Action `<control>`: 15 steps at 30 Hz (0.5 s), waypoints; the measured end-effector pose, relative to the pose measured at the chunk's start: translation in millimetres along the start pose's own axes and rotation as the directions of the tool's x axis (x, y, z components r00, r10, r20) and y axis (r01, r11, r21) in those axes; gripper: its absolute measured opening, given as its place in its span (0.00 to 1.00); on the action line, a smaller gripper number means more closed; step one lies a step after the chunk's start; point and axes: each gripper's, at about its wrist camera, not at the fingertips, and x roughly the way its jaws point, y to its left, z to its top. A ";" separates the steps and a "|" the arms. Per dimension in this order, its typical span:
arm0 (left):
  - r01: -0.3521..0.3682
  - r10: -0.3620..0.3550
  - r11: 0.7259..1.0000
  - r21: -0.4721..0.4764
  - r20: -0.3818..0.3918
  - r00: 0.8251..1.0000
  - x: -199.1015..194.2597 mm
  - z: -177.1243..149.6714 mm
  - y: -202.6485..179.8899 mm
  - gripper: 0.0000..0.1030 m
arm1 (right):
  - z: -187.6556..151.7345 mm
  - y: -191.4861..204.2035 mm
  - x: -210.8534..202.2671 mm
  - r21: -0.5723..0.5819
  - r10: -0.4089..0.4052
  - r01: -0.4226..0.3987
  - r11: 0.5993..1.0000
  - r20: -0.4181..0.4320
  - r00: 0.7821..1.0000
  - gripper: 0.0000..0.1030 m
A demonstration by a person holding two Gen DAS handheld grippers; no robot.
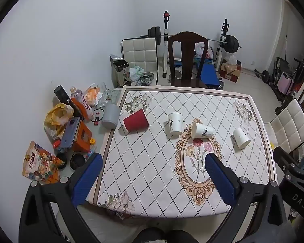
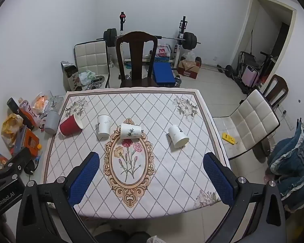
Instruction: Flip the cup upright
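Matt paper cups [image 1: 175,126], printed cloth table cover [image 2: 172,162], textured blue fingers [image 2: 83,180]

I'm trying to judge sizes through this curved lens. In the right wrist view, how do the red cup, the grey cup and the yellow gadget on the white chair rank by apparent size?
1. Red cup
2. Grey cup, only slightly smaller; it's partly hidden, so unsure.
3. Yellow gadget, clearly smallest.

Near tablecloth [image 2: 164,174] bare; four cups [image 2: 130,131] beyond.
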 end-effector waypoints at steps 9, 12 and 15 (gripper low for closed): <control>0.005 -0.005 1.000 -0.001 -0.007 1.000 3.0 -7.8 -2.4 1.00 | 0.1 -0.1 0.2 0.002 0.005 -0.005 1.000 -0.001 1.000 1.00; 0.003 -0.003 1.000 -0.001 -0.004 1.000 3.4 -9.9 -3.8 1.00 | -0.1 -0.6 -0.4 -0.001 0.006 -0.006 1.000 0.001 1.000 1.00; 0.006 -0.006 1.000 -0.003 -0.011 1.000 4.0 -4.8 -0.9 1.00 | 0.0 -0.3 -0.2 -0.002 0.003 -0.003 1.000 -0.001 1.000 1.00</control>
